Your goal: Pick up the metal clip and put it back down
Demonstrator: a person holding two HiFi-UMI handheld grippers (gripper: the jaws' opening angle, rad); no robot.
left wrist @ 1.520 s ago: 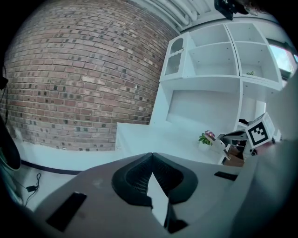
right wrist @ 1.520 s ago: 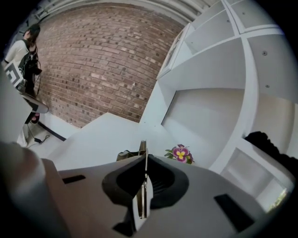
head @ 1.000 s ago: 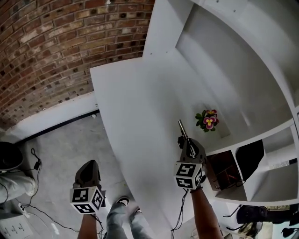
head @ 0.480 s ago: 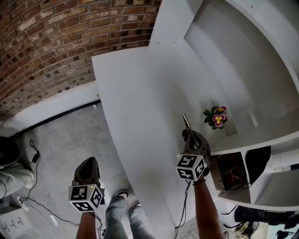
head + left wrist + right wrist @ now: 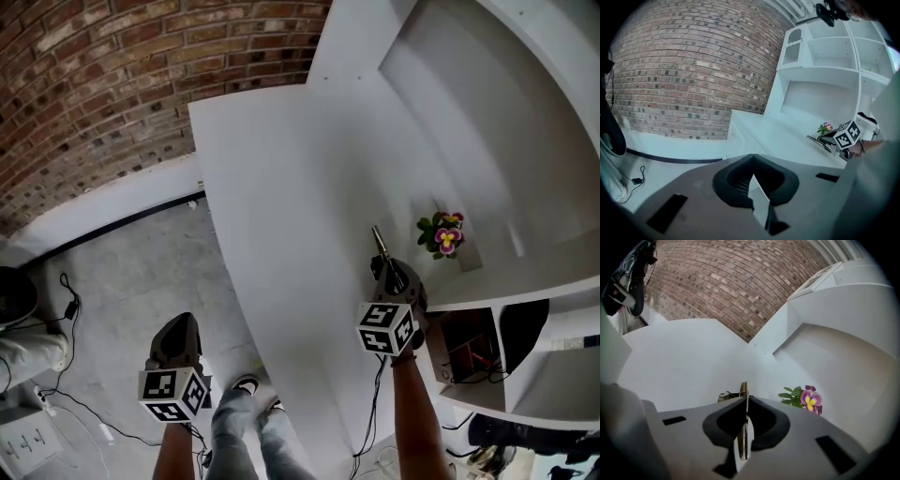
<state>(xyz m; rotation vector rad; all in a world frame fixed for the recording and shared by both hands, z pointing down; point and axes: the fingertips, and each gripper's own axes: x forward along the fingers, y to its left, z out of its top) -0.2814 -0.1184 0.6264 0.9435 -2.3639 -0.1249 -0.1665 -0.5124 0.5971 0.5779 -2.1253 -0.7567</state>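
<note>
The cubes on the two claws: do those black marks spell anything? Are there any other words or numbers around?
No readable text anywhere.
Left cube and right cube: black-and-white square patterns, not letters.
White object on the floor: its marks are too small to read.

We look steeply down on a white table set against a brick wall. Our right gripper hangs over the table's near right part, a thin clip jutting from its tip, just left of a small purple-and-yellow flower. Our left gripper sits well apart to the left, over grey floor. White shelves stand at right.
</note>
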